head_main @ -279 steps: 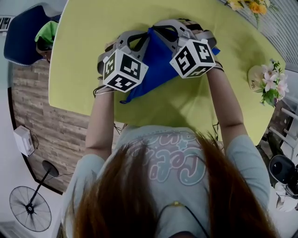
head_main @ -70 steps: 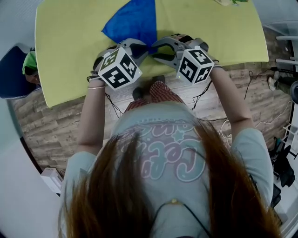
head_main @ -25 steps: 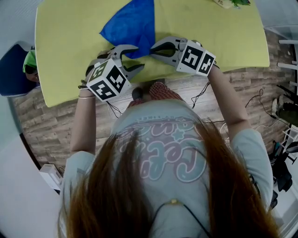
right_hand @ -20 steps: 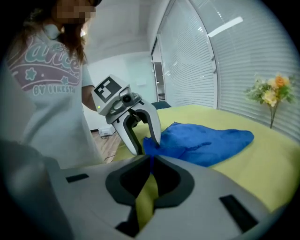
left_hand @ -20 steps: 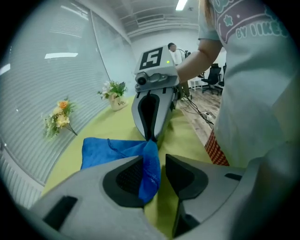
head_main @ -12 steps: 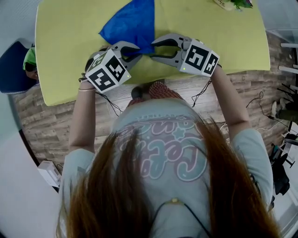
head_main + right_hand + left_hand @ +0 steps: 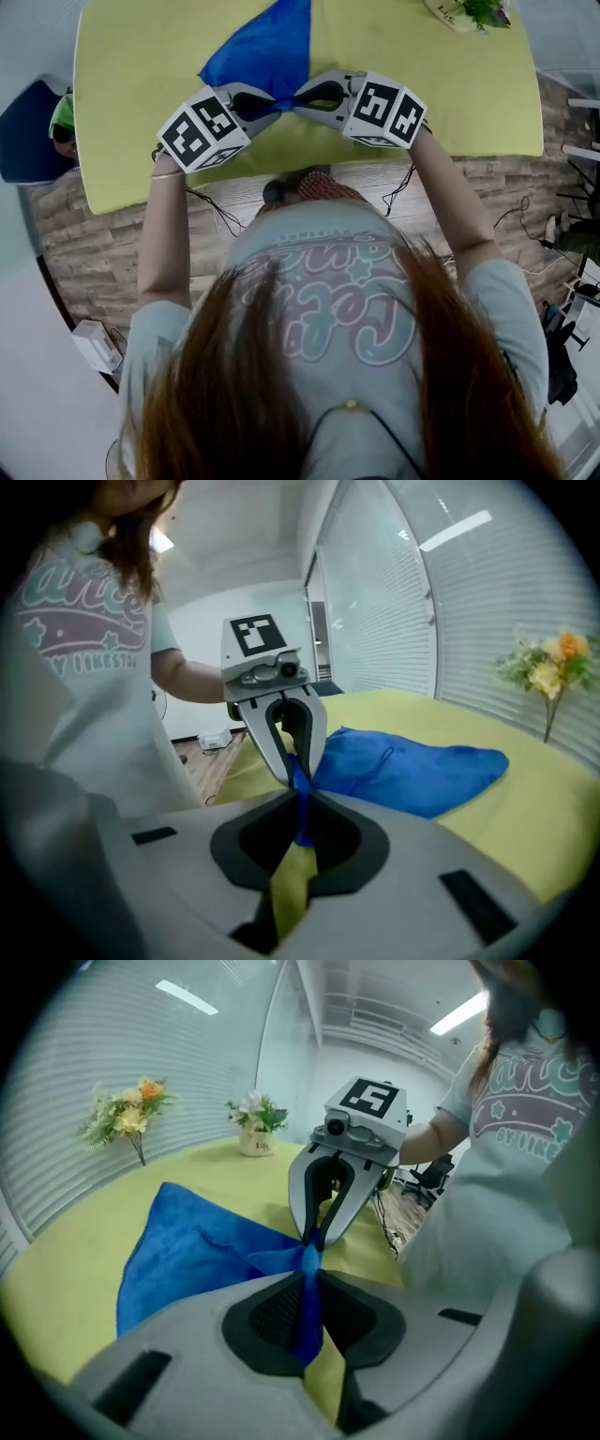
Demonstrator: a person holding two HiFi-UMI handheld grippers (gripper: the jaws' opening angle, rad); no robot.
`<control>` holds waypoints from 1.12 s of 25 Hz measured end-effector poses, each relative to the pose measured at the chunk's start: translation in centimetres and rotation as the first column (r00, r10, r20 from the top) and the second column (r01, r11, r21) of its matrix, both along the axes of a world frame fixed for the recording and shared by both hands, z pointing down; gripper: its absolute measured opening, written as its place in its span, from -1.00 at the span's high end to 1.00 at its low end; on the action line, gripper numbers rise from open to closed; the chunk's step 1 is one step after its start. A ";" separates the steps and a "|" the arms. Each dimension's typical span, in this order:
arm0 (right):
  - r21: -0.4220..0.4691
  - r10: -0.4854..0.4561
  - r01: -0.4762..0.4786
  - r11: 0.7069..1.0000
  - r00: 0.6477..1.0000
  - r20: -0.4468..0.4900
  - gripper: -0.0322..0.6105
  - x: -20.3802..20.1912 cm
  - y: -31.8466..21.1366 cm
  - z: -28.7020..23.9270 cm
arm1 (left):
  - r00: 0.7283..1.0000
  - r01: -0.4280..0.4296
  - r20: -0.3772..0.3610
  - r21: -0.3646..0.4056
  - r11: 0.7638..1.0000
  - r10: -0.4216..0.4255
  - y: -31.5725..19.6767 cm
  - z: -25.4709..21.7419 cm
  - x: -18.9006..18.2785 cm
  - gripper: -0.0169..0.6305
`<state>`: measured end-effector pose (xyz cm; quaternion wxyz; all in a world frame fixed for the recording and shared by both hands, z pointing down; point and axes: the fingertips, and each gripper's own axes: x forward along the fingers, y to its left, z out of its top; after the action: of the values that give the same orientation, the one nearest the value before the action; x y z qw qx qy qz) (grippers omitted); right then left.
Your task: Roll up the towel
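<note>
A blue towel (image 7: 262, 52) lies spread on the yellow-green table (image 7: 141, 75), with its near corner drawn into a point. Both grippers meet tip to tip at that corner. My left gripper (image 7: 278, 97) is shut on the towel's corner; in the left gripper view the blue cloth (image 7: 187, 1251) runs down between the pads of that gripper (image 7: 307, 1265). My right gripper (image 7: 300, 95) faces it, its jaws closing on the same corner, and blue cloth (image 7: 412, 766) is pinched at the tips of that gripper (image 7: 300, 794). Each gripper shows in the other's view, the right gripper (image 7: 314, 1238) and the left gripper (image 7: 295, 764).
A small flower pot (image 7: 469, 11) stands at the table's far right corner. Another bunch of flowers (image 7: 127, 1119) stands further along the far side. A blue chair (image 7: 28, 122) is left of the table. The near table edge runs just below the grippers.
The left gripper stood open beside the towel's corner a second ago and has since shut on it. Both grippers have rolled, and the left has shifted towards the right one.
</note>
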<state>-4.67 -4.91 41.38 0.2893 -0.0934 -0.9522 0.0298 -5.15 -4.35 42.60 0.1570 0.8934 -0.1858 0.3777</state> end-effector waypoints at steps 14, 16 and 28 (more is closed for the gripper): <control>-0.143 0.080 -0.105 0.984 0.983 -0.166 0.80 -1.0 -2.2 1.7 | 0.991 0.133 -0.014 0.003 0.991 -0.133 -1.5 0.2 -2.3 0.80; -0.143 0.089 -0.116 0.983 0.979 -0.183 0.80 -1.2 -2.3 1.8 | 0.989 0.149 -0.003 0.048 0.988 -0.149 -1.8 -0.3 -2.9 0.67; -0.126 0.131 -0.159 0.979 0.969 -0.208 0.80 -1.3 -2.7 2.3 | 0.996 0.011 0.082 0.377 0.926 -0.046 -1.2 -4.4 -0.7 0.57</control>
<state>-5.98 -7.56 43.66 0.3728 -0.0403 -0.9182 0.1276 -5.84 -5.52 38.21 -0.0200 0.8863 -0.2745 0.3724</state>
